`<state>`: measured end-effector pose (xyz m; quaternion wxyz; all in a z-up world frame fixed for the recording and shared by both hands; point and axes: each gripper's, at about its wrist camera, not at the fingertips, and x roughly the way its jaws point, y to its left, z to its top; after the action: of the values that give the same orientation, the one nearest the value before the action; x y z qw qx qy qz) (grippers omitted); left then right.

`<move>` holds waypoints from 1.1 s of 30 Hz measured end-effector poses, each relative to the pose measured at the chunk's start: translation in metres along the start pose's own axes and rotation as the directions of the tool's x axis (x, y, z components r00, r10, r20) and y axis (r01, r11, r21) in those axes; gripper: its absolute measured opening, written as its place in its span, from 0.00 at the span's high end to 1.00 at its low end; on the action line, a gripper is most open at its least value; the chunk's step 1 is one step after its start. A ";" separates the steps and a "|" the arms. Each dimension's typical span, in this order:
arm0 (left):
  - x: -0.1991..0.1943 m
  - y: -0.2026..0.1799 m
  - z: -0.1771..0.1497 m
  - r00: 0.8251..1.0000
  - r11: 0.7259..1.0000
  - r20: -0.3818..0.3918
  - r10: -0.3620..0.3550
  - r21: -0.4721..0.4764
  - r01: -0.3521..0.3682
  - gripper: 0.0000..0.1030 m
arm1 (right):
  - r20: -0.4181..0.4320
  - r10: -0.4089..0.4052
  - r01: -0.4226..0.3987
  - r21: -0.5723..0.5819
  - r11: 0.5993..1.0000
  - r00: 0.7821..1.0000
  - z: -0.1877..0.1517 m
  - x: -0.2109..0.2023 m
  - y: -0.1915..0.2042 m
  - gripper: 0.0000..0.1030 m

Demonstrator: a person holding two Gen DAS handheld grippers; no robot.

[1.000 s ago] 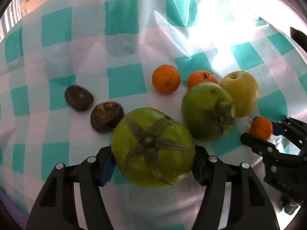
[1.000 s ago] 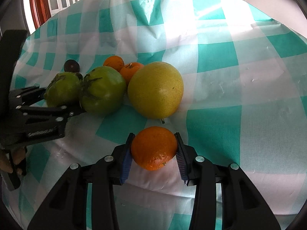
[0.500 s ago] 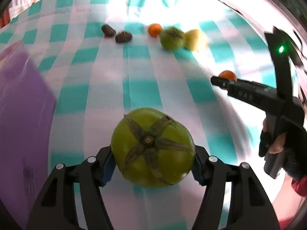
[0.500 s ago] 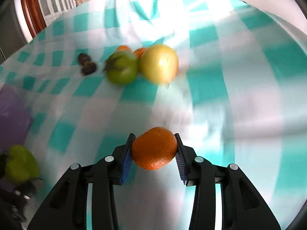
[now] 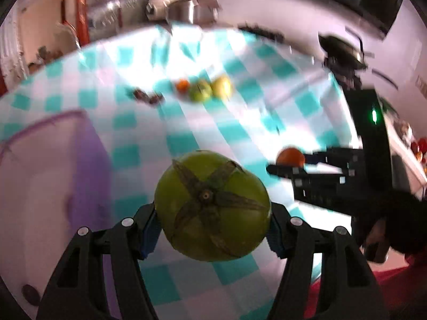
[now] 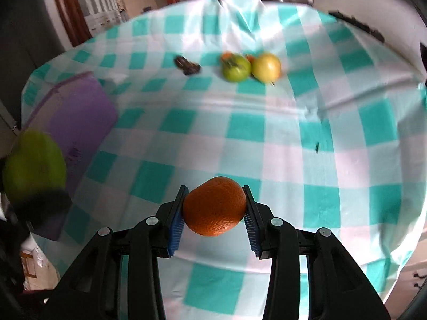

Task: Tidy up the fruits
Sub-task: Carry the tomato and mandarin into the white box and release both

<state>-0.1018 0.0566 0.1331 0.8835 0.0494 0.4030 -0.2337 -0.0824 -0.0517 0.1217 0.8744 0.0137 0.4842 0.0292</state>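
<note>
Both my jaws are clamped on fruit right now: left gripper (image 5: pixel 212 226) squeezing a green tomato (image 5: pixel 212 205), stem side facing the camera, right gripper (image 6: pixel 213 213) pinching an orange (image 6: pixel 214 206). Both are held up above the checkered tablecloth (image 6: pixel 293 138). Purple tray (image 6: pixel 80 112) sits around 9 o'clock, remaining fruits (image 6: pixel 250 66) clustered way off at 12 o'clock, kinda blurry.

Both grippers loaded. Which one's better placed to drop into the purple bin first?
Left, probably. The left gripper holds the green tomato right beside the purple bin; the right gripper, holding the orange, is over open tablecloth, farther from it.
</note>
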 end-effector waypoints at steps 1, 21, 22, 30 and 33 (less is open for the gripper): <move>-0.009 0.005 0.003 1.000 1.000 0.020 0.008 -0.007 -0.008 0.37 | 0.021 0.008 -0.007 -0.012 1.000 1.000 0.007 -0.007 0.008 0.61; -0.148 0.167 -0.068 0.926 0.899 0.097 0.364 -0.297 -0.322 0.37 | 0.069 0.291 -0.239 -0.410 0.880 0.954 0.062 -0.044 0.213 0.61; -0.149 0.169 -0.070 0.925 0.897 0.095 0.369 -0.298 -0.327 0.37 | 0.066 0.302 -0.247 -0.423 0.872 0.951 0.065 -0.044 0.223 0.61; -0.140 0.207 -0.094 0.922 0.861 -0.003 0.388 -0.356 -0.364 0.37 | -0.039 0.287 -0.264 -0.526 0.808 0.957 0.063 -0.013 0.272 0.61; -0.125 0.212 -0.102 0.922 0.853 -0.076 0.381 -0.354 -0.382 0.37 | -0.114 0.250 -0.270 -0.565 0.780 0.961 0.057 0.009 0.288 0.61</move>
<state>-0.1467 0.3196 0.1355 0.9053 -0.0351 0.4227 0.0244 -0.0406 0.2363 0.1597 0.8168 -0.1849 0.4604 0.2946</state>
